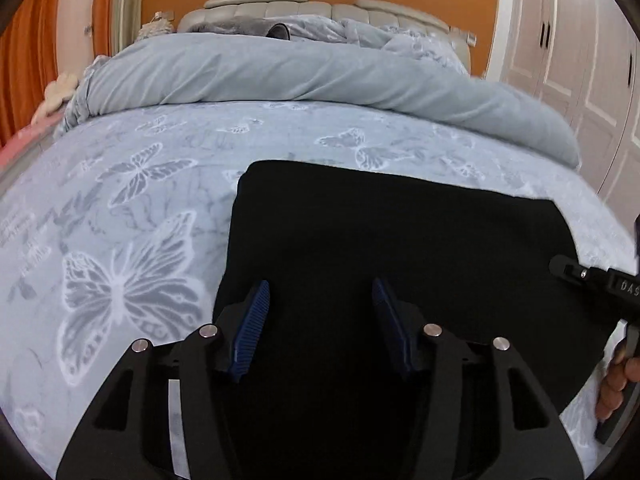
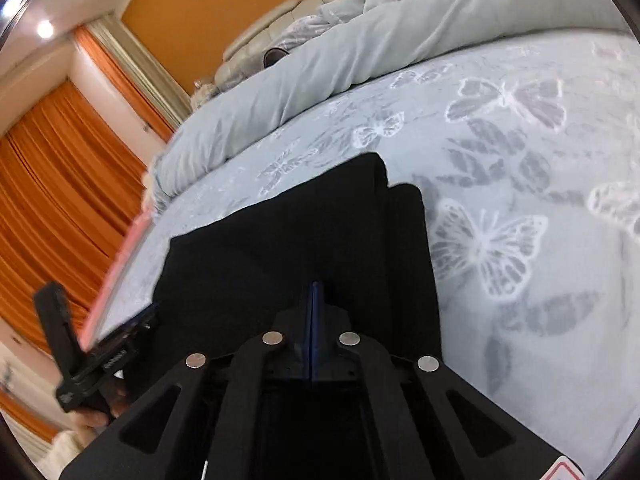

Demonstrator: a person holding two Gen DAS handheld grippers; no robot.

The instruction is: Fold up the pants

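Butterfly-print bed [image 1: 132, 216] carries folded black pants [image 1: 400, 240]. Left hand-held gripper [image 1: 320, 300] half open, empty, above cloth. Right hand-held gripper [image 2: 315, 292] fully closed, whether pinching fabric unclear. Next fold: grab both near corners evenly, keep edges aligned.

We hold two black grippers. Our left gripper [image 1: 320, 300] has ribbed blue pads [image 1: 252, 330], slotted black arms and round silver pins [image 1: 209, 331]. Our right gripper [image 2: 315, 300] matches; a red-and-white sticker [image 2: 566, 470] marks its body.
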